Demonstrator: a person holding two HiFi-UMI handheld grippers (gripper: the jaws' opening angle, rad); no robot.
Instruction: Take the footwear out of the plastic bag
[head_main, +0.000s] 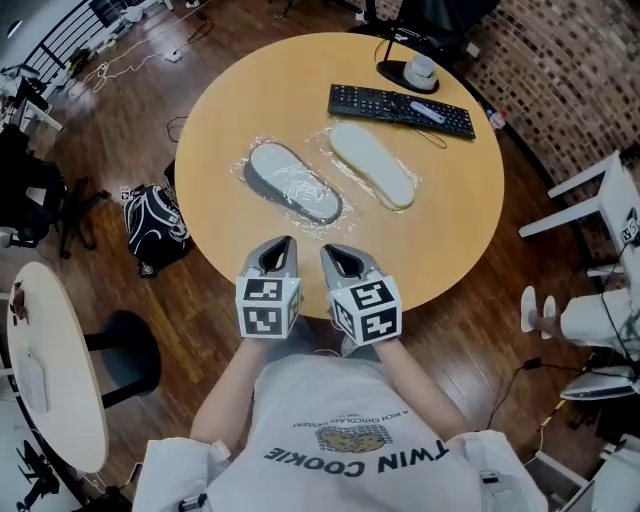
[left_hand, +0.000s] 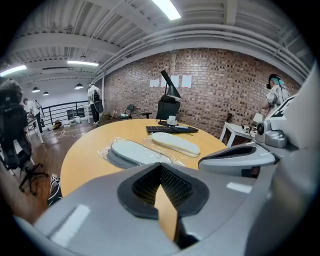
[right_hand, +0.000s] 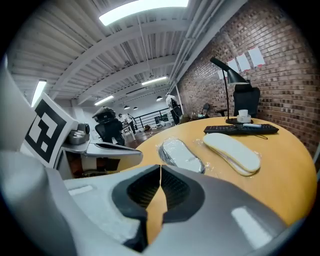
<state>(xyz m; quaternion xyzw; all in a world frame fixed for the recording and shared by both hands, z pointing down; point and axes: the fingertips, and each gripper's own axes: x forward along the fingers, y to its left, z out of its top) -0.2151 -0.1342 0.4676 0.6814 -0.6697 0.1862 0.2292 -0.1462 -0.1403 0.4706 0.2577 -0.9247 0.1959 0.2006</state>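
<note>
Two slippers lie in the middle of the round wooden table (head_main: 450, 230), each wrapped in clear plastic. The grey-and-white one (head_main: 293, 183) is on the left and the cream one (head_main: 372, 163) on the right. The left gripper view shows both, grey (left_hand: 134, 152) and cream (left_hand: 176, 143), and so does the right gripper view, grey (right_hand: 180, 152) and cream (right_hand: 232, 152). My left gripper (head_main: 285, 244) and right gripper (head_main: 331, 250) hover side by side over the table's near edge, short of the slippers. Each is shut with nothing between its jaws, the left (left_hand: 161, 167) and the right (right_hand: 160, 167).
A black keyboard (head_main: 400, 108) and a lamp base (head_main: 408, 72) with a cup sit at the table's far side. On the floor to the left is a black bag (head_main: 155, 228). A white chair (head_main: 600, 195) stands at right, a white table (head_main: 50, 370) at left.
</note>
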